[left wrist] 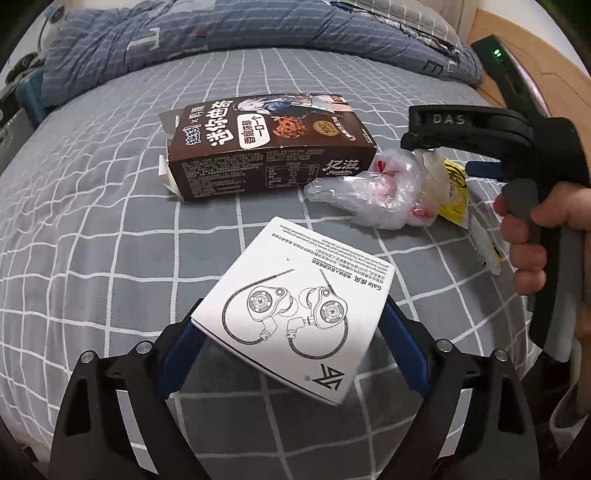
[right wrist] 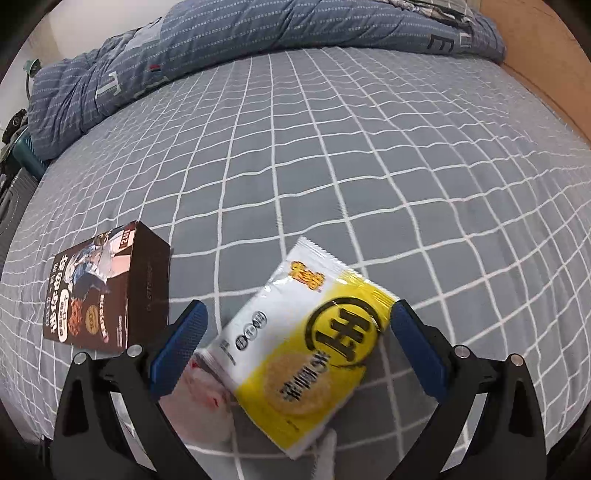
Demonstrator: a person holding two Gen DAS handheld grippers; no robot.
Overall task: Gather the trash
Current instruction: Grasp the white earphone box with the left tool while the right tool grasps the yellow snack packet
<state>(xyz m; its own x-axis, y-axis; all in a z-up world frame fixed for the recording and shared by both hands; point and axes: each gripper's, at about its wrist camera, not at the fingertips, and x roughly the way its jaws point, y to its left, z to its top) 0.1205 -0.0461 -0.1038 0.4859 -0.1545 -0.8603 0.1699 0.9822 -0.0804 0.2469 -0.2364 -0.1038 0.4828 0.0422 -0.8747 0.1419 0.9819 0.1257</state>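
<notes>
A white earphone box (left wrist: 295, 306) lies between the blue pads of my left gripper (left wrist: 291, 314), which is wide open around it. A brown snack box (left wrist: 269, 147) lies farther back on the bed; it also shows in the right wrist view (right wrist: 107, 291). A crumpled clear plastic bag (left wrist: 373, 192) and a yellow-and-white snack wrapper (left wrist: 452, 188) lie to its right. My right gripper (right wrist: 295, 325) is open, its pads on either side of the wrapper (right wrist: 306, 347). In the left wrist view the right gripper (left wrist: 436, 155) hovers over that trash.
All lies on a grey checked bedsheet (right wrist: 369, 166). A blue striped quilt (left wrist: 221, 33) is bunched along the far edge. A wooden bed frame (left wrist: 554, 74) runs on the right. Dark luggage (right wrist: 14, 192) stands at the left. A small white packet (left wrist: 484, 243) lies by the hand.
</notes>
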